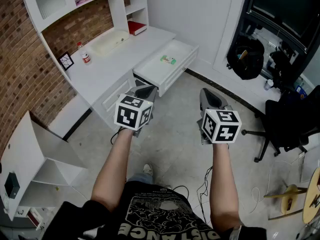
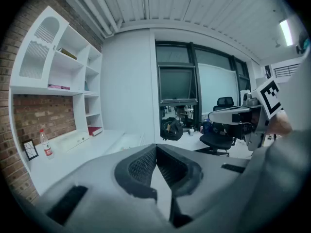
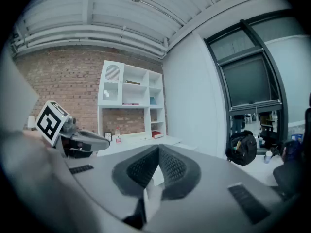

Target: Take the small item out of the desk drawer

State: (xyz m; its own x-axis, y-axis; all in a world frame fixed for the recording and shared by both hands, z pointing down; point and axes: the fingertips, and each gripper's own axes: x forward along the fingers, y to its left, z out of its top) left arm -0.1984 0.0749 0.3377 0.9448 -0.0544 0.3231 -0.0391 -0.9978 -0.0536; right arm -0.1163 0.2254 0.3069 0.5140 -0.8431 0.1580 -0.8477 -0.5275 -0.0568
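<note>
The white desk (image 1: 102, 71) stands at the upper left with its drawer (image 1: 182, 59) pulled open. A small green item (image 1: 168, 60) lies on the drawer's floor. My left gripper (image 1: 146, 89) is in the air just in front of the drawer's near corner, shut and empty. My right gripper (image 1: 207, 92) hovers to the right over the floor, also shut with nothing in it. In the left gripper view the jaws (image 2: 155, 146) meet tip to tip, and the right gripper (image 2: 243, 116) shows at the right. The right gripper view shows its own jaws (image 3: 158, 147) touching.
On the desk are a bottle (image 1: 85, 54), a small picture frame (image 1: 66, 60), a pale tray (image 1: 111, 41) and a red book (image 1: 136, 27). A black backpack (image 1: 246, 58) and an office chair (image 1: 292, 126) are to the right. A white shelf unit (image 1: 32, 166) lies at left.
</note>
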